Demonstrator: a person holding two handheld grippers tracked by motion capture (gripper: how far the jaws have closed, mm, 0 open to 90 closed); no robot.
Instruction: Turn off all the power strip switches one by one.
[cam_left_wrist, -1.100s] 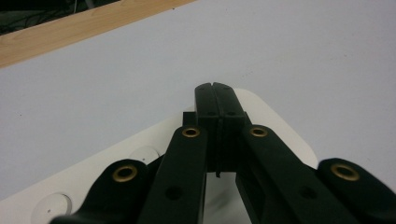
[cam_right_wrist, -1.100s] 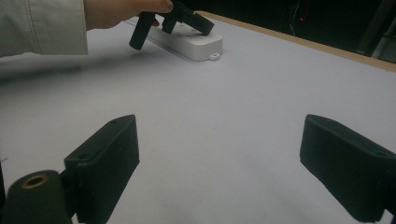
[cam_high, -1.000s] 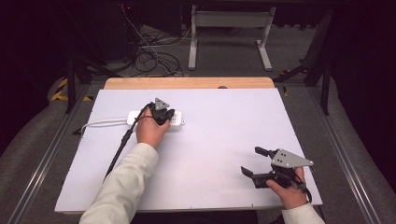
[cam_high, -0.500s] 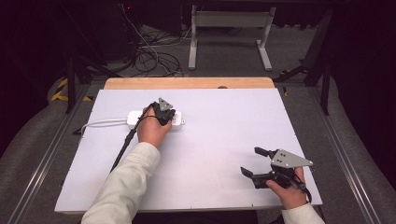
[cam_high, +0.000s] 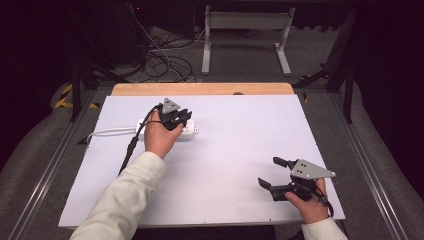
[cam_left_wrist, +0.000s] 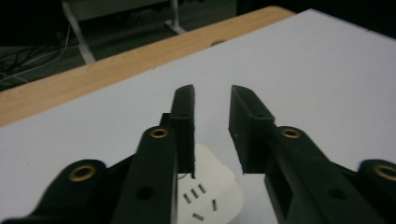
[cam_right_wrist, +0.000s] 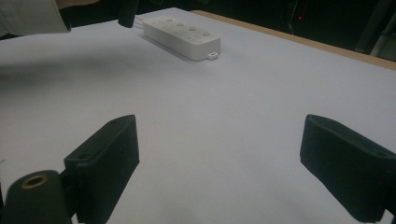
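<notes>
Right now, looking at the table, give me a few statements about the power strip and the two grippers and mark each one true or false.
1. The white power strip lies on the table's white surface. True.
2. The left gripper is clamped on the power strip. False: its jaws have just been opening and nothing is between them; the strip lies below.
3. The right gripper stands wide open with nothing in it. True.
4. The right gripper rests on top of the power strip. False: it is near the table's front right, well apart from the strip.
5. A white cable runs from the strip's left end. True.
</notes>
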